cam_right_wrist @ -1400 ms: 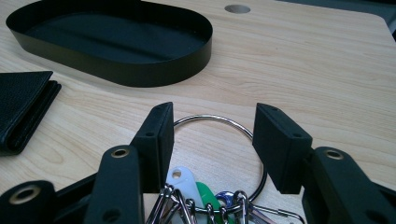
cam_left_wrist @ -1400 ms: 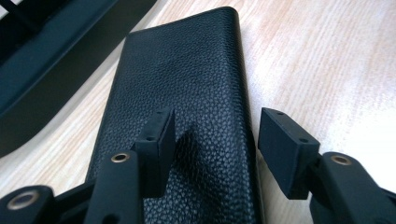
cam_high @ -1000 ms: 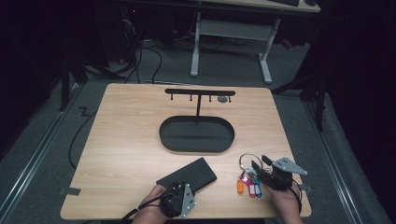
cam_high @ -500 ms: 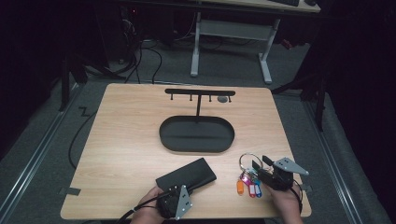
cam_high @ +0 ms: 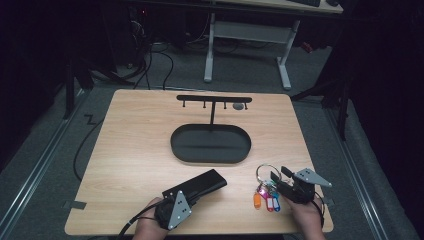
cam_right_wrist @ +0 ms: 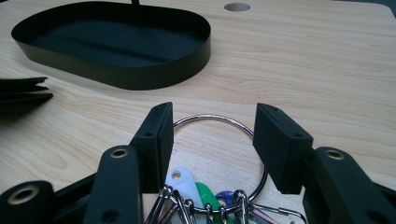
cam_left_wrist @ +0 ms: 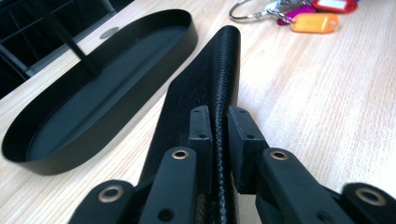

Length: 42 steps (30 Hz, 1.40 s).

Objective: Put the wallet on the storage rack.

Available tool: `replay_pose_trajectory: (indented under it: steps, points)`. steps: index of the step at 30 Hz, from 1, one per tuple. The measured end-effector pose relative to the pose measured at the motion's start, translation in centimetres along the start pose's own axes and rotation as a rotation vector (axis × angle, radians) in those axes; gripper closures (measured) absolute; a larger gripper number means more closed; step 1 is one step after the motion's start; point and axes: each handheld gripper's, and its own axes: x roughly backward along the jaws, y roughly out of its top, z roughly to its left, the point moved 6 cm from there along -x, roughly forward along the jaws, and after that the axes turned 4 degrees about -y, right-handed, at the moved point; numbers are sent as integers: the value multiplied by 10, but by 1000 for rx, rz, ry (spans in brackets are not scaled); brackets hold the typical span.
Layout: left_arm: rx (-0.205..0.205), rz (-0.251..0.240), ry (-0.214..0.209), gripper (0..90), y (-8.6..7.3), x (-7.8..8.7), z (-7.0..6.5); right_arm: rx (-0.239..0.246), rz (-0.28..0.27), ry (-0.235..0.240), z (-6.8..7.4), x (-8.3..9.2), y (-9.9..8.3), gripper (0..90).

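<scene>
Two grippers are working: the left gripper (cam_left_wrist: 218,140) has just been closing its fingers and is pinching the wallet (cam_left_wrist: 205,88) edge-on on the desk (cam_high: 140,150); the right gripper (cam_right_wrist: 212,144) is straddling the key ring (cam_right_wrist: 219,154), fingers apart. Lifting level should keep the wallet from slipping before the tray (cam_high: 210,157).
</scene>
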Motion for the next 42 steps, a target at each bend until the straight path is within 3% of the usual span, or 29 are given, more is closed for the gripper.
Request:
replay_pose_trajectory:
  steps: [10, 22, 35, 42]
  points:
    - [88, -71, 11, 817, 2, 19, 19, -4, 5, 1, 0, -1, 0, 483]
    - [138, -136, -37, 821, 11, 34, 14, -14, 1, 0, -3, 0, 0, 482]
    - [186, -122, -83, 817, 6, 29, 16, -11, 5, 3, -3, 0, 0, 482]
    - [210, -133, -75, 812, 4, 29, 23, -12, 7, 5, -2, -1, -1, 482]
